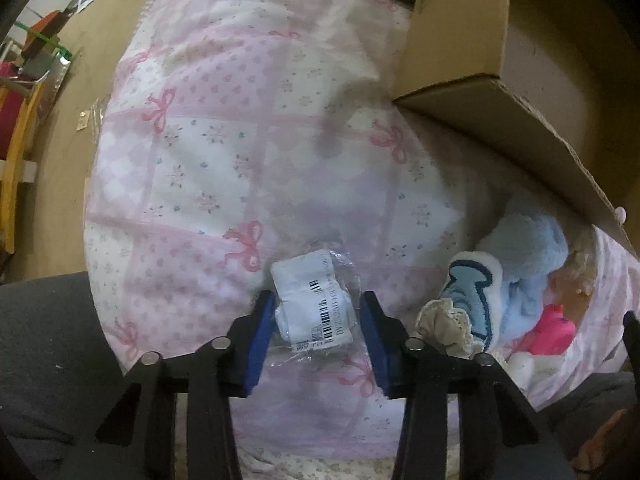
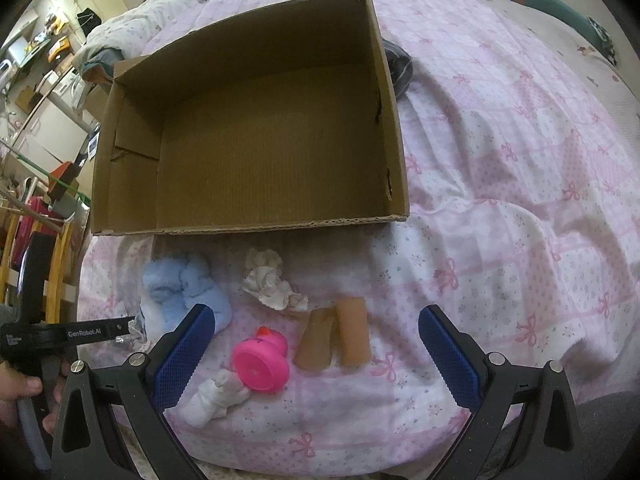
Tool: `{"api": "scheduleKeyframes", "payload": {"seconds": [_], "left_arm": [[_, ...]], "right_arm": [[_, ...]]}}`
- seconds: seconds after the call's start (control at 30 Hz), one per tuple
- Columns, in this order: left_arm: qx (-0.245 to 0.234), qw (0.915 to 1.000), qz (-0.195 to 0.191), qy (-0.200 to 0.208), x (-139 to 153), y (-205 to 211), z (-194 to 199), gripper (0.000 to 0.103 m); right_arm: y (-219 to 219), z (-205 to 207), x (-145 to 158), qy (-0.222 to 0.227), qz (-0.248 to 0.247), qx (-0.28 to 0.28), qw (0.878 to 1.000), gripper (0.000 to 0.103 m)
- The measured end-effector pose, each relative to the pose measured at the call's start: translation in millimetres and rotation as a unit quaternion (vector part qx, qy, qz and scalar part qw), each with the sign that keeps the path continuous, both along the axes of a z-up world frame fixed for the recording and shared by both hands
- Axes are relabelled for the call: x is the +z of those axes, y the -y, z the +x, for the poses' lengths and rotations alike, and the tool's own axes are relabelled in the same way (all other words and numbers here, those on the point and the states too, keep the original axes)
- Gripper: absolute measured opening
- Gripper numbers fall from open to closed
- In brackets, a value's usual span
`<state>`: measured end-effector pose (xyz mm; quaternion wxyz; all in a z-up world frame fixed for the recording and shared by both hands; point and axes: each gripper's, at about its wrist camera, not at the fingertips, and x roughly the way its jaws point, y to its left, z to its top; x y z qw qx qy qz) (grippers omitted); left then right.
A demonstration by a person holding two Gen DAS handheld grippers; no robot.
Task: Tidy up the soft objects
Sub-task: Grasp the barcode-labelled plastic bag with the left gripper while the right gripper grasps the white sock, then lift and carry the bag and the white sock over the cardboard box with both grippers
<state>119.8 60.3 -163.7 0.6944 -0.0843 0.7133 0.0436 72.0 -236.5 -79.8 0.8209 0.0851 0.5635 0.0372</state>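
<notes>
While the bagged white cloth bundle [image 1: 310, 300] lies on the pink bedspread [image 1: 208, 152] directly between your left gripper [image 1: 316, 340] pads, its long axis runs along the fingers, away from you. One pad touches the wrap; the other looks just clear, so no firm grip yet. Your right gripper [image 2: 316, 356] hangs wide open, empty, over the pink toy [image 2: 262, 364], farther off. The cardboard box [image 2: 248, 228] sits beyond.
</notes>
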Motion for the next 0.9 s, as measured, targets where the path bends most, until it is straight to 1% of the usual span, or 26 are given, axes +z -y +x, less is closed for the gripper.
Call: {"api": "scheduleKeyframes", "payload": {"seconds": [0.07, 0.1, 0.17, 0.27, 0.33, 0.4, 0.43, 0.5, 0.57, 0.63, 0.67, 0.7, 0.77, 0.83, 0.87, 0.9], "left_arm": [[0.002, 1.0000, -0.004, 0.007, 3, -3, 0, 0.035], [0.001, 0.9999, -0.003, 0.012, 9, -4, 3, 0.035], [-0.002, 0.9995, 0.008, 0.031, 21, -5, 3, 0.035], [-0.009, 0.9970, 0.025, 0.073, 41, -4, 1, 0.035], [-0.016, 0.9951, 0.027, 0.094, 50, -2, -1, 0.035], [-0.017, 0.9946, 0.022, 0.100, 54, -1, -3, 0.035], [-0.018, 0.9945, 0.019, 0.101, 55, -1, -4, 0.035], [-0.017, 0.9946, 0.015, 0.101, 56, 1, -2, 0.035], [-0.017, 0.9944, 0.012, 0.103, 53, -3, -3, 0.035], [-0.019, 0.9942, 0.012, 0.105, 53, -9, -4, 0.035], [-0.020, 0.9942, 0.012, 0.105, 52, -10, -3, 0.035], [-0.020, 0.9942, 0.011, 0.105, 53, -2, 1, 0.035], [-0.019, 0.9941, 0.013, 0.106, 53, -4, 2, 0.035], [-0.021, 0.9937, 0.018, 0.108, 61, 9, -1, 0.035], [-0.023, 0.9935, 0.020, 0.109, 61, 10, -1, 0.035], [-0.025, 0.9934, 0.021, 0.110, 62, 11, -2, 0.035]], "right_arm": [[0, 0, 0, -0.007, 0.010, 0.006, 1.000, 0.103], [0, 0, -1, -0.013, 0.022, 0.011, 1.000, 0.103], [0, -1, -2, -0.027, 0.061, 0.023, 0.998, 0.103], [-9, -6, -4, -0.047, 0.109, 0.056, 0.991, 0.103], [-21, -10, -10, -0.072, 0.134, 0.091, 0.984, 0.096], [-36, -14, -17, -0.093, 0.126, 0.121, 0.980, 0.080], [-44, -16, -21, -0.101, 0.117, 0.134, 0.979, 0.078], [-57, -19, -29, -0.118, 0.103, 0.151, 0.976, 0.078], [-65, -20, -42, -0.141, 0.103, 0.145, 0.974, 0.078], [-73, -20, -54, -0.161, 0.107, 0.141, 0.971, 0.072], [-75, -19, -58, -0.164, 0.103, 0.138, 0.971, 0.066], [-75, -20, -63, -0.163, 0.098, 0.131, 0.973, 0.066], [-74, -18, -69, -0.160, 0.092, 0.112, 0.976, 0.066], [-75, -16, -78, -0.165, 0.091, 0.105, 0.976, 0.064], [-75, -17, -80, -0.163, 0.085, 0.105, 0.977, 0.055], [-74, -17, -78, -0.161, 0.080, 0.105, 0.978, 0.039]]}}
